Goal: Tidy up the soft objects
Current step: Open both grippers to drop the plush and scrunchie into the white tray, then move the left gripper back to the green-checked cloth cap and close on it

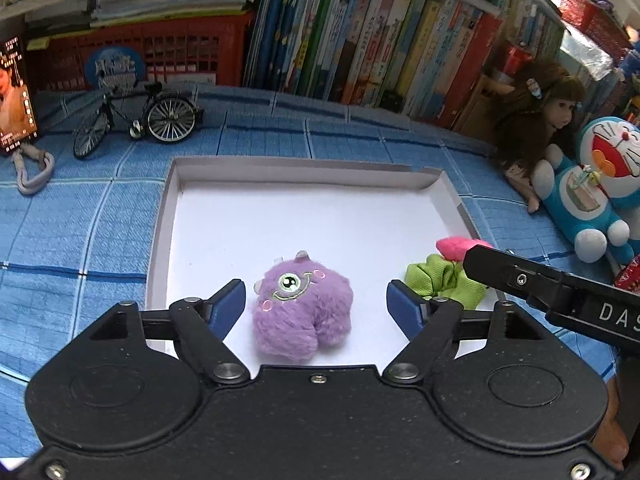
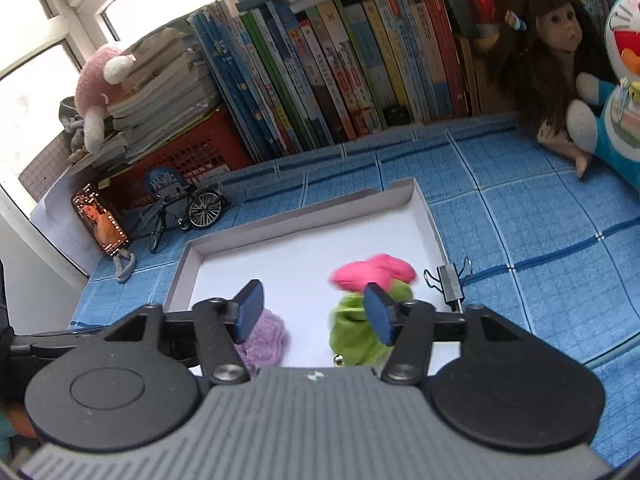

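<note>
A shallow white cardboard tray (image 1: 172,216) lies on the blue checked cloth. In it rests a purple one-eyed plush monster (image 1: 304,308), right between the blue pads of my left gripper (image 1: 316,300), which stands open with a gap on each side of the toy. A green and pink soft toy (image 1: 444,276) lies at the tray's right side. In the right wrist view that green and pink toy (image 2: 368,300) sits just ahead of my right gripper (image 2: 316,308), also open, its right pad (image 2: 378,316) in front of the green part. The purple plush (image 2: 264,338) shows behind the left pad.
A model bicycle (image 1: 136,120), a phone (image 1: 14,92) and a red crate (image 1: 160,56) stand at the back left. Books (image 1: 360,40) line the back. A doll (image 1: 536,120) and a blue cat plush (image 1: 592,192) sit right. A binder clip (image 2: 450,282) lies beside the tray.
</note>
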A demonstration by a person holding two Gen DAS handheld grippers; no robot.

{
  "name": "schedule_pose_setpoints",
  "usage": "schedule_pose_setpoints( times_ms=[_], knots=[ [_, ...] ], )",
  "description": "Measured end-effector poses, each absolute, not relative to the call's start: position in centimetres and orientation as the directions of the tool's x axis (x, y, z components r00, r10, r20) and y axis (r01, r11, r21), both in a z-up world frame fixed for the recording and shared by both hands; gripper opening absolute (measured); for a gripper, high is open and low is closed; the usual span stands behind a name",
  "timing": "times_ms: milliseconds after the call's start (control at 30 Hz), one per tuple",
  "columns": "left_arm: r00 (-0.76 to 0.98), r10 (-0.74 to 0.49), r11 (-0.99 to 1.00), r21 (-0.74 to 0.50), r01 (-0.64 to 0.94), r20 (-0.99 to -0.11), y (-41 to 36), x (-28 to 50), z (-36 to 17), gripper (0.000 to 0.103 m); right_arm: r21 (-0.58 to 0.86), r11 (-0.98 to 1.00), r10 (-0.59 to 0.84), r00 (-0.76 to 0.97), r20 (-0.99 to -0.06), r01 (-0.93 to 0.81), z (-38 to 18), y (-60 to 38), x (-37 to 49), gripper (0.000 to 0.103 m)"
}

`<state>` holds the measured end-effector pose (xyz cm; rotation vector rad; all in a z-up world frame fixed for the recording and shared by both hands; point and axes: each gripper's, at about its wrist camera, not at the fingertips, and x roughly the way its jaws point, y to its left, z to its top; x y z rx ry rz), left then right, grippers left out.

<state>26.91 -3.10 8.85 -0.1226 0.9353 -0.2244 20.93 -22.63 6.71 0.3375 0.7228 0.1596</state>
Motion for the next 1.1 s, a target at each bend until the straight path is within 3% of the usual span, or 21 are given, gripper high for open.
schedule_pose_setpoints(
  times_ms=[400, 1100],
  knots=[
    [0.641, -0.269, 0.963, -0.188, 0.193, -0.719, -2.0, 21.9, 11.5, 0.082, 0.27, 0.956, 0.254, 0.783, -0.568, -0.114, 8.6, -21.4, 17.0, 0.086],
    [0.703, -0.328, 0.943, -0.168, 0.289, -0.631, -1.3, 13.9, 13.1, 0.085, 0.258, 0.947, 0.3, 0.818, -0.492, -0.192, 9.4, -21.5, 11.1, 0.091]
  ],
)
